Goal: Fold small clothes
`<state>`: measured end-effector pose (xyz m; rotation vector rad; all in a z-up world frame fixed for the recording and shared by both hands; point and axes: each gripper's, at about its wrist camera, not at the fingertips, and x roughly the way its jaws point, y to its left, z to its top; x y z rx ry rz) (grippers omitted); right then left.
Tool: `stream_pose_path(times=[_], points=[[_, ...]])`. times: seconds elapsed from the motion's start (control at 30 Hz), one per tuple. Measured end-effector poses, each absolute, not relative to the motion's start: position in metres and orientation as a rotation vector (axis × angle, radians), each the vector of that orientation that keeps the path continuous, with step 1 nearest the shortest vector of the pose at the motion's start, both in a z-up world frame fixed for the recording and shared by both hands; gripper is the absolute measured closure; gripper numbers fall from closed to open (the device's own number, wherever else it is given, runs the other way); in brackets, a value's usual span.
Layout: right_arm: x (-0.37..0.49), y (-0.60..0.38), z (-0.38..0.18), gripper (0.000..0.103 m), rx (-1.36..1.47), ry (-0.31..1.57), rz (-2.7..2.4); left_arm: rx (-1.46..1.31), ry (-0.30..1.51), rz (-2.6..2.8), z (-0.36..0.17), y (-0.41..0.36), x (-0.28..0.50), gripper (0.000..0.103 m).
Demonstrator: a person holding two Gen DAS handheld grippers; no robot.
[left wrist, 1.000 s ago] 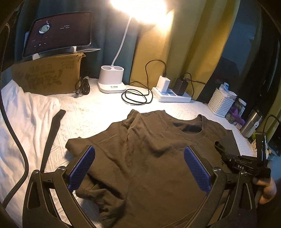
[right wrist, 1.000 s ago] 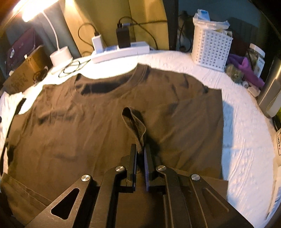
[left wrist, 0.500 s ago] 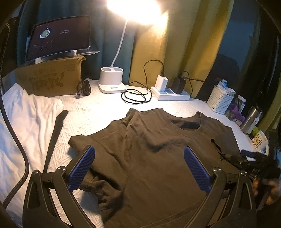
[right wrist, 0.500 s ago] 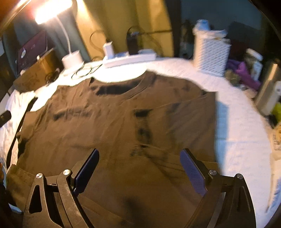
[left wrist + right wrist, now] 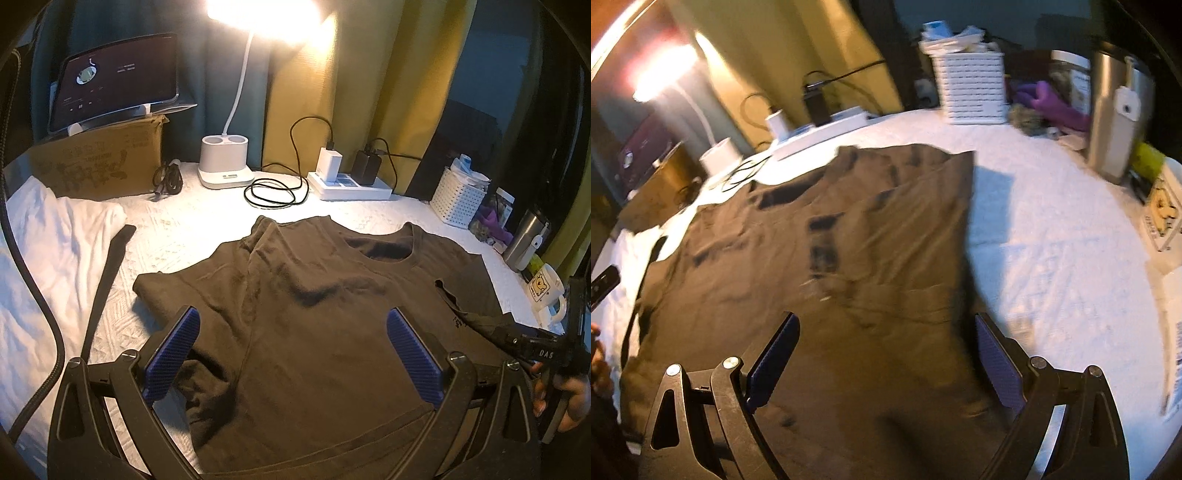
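Both grippers, left gripper (image 5: pixel 293 354) and right gripper (image 5: pixel 886 363), hover with fingers spread and empty over the dark brown T-shirt (image 5: pixel 332 314), which lies flat, one side already folded inward, on the white-covered surface (image 5: pixel 1052 240), likely poised for another fold.

A desk lamp (image 5: pixel 258 22) gives warm, strong light and its head is burnt out by glare. The room corners are dim. The right wrist view is blurred by motion; the left is sharp. Both views curve at the edges.
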<state>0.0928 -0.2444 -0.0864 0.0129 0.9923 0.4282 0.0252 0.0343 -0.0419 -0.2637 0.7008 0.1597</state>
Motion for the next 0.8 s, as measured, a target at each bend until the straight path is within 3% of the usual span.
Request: stream_pose_path(times=[0.43, 0.8], points=[[0.065, -0.199, -0.094, 0.009, -0.051, 1.055, 0.526, -0.311, 0.721, 0.240, -0.056, 0.073, 0.005, 0.003], [0.085, -0.181, -0.066, 0.009, -0.102, 0.988, 0.467, -0.345, 0.770, 0.330, -0.080, 0.141, 0.018, 0.003]])
